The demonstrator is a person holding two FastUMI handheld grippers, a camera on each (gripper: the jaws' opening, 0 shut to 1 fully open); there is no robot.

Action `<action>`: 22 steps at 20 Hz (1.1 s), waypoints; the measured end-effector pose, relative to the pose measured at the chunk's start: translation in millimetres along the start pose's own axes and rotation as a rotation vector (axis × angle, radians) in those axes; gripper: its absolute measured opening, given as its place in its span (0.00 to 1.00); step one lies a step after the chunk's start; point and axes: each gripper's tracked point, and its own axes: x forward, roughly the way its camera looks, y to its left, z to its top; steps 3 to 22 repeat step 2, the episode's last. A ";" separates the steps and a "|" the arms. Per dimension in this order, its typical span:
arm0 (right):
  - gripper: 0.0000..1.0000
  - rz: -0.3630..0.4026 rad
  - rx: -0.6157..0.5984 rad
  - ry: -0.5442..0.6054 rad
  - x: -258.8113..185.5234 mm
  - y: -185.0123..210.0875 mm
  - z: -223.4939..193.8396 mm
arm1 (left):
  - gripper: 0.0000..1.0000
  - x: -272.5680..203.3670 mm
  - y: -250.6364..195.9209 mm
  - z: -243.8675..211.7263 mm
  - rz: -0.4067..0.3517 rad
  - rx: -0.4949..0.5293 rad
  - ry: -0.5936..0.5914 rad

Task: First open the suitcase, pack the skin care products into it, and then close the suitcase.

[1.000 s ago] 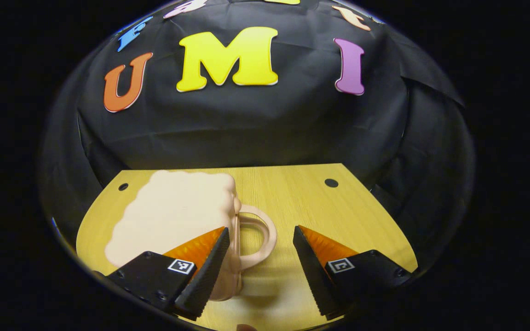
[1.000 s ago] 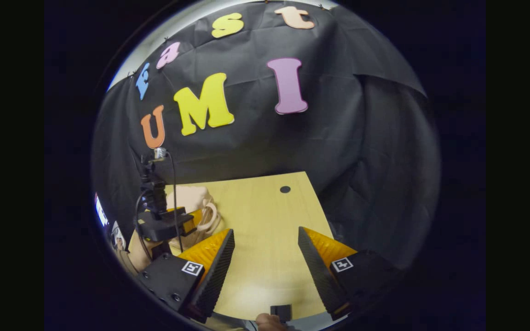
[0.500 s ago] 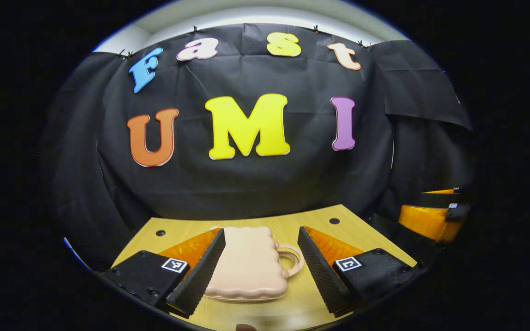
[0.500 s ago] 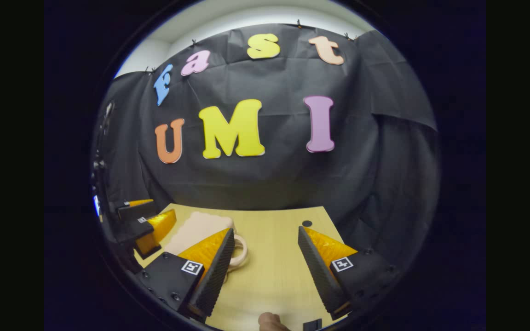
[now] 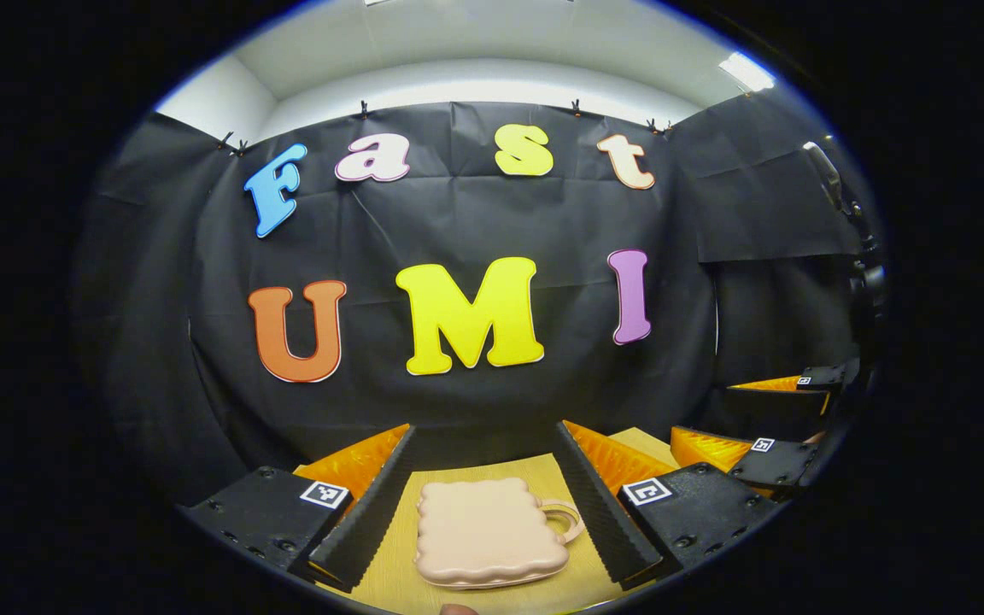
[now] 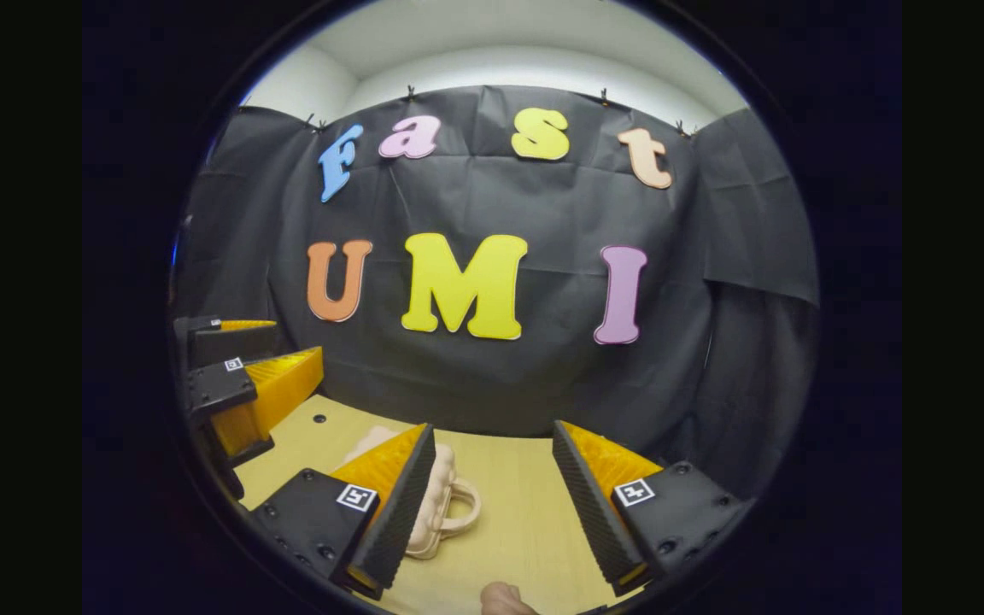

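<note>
A small pale pink suitcase (image 5: 490, 533) with a scalloped edge lies flat and closed on the wooden table (image 5: 389, 581), its loop handle (image 5: 567, 521) pointing right. My left gripper (image 5: 485, 436) is open above and behind it, the case showing between its fingers. In the right gripper view the same suitcase (image 6: 441, 500) sits low at the left, partly hidden by the left finger of my right gripper (image 6: 492, 431), which is open with nothing between its fingers. The right gripper (image 5: 778, 427) also appears at the right edge of the left gripper view, and the left gripper (image 6: 244, 376) at the left of the right gripper view.
The black cloth wall (image 6: 492, 376) stands close behind the table. A round hole (image 6: 319, 419) marks the tabletop (image 6: 518, 521) near its back left. A fingertip (image 6: 505, 598) shows at the bottom edge of the right gripper view.
Both grippers have risen and pulled back from the table and tilted upward, so the suitcase now looks smaller and lower. Both stayed open.
</note>
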 end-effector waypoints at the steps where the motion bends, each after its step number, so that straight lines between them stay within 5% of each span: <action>1: 0.80 -0.001 -0.004 0.004 -0.6 3.8 -1.6 | 1.00 -1.5 0.3 -0.8 -0.008 -0.008 -0.002; 22: 0.80 -0.005 -0.009 0.007 -1.2 6.0 -2.5 | 1.00 -2.5 0.5 -3.4 -0.013 -0.016 0.003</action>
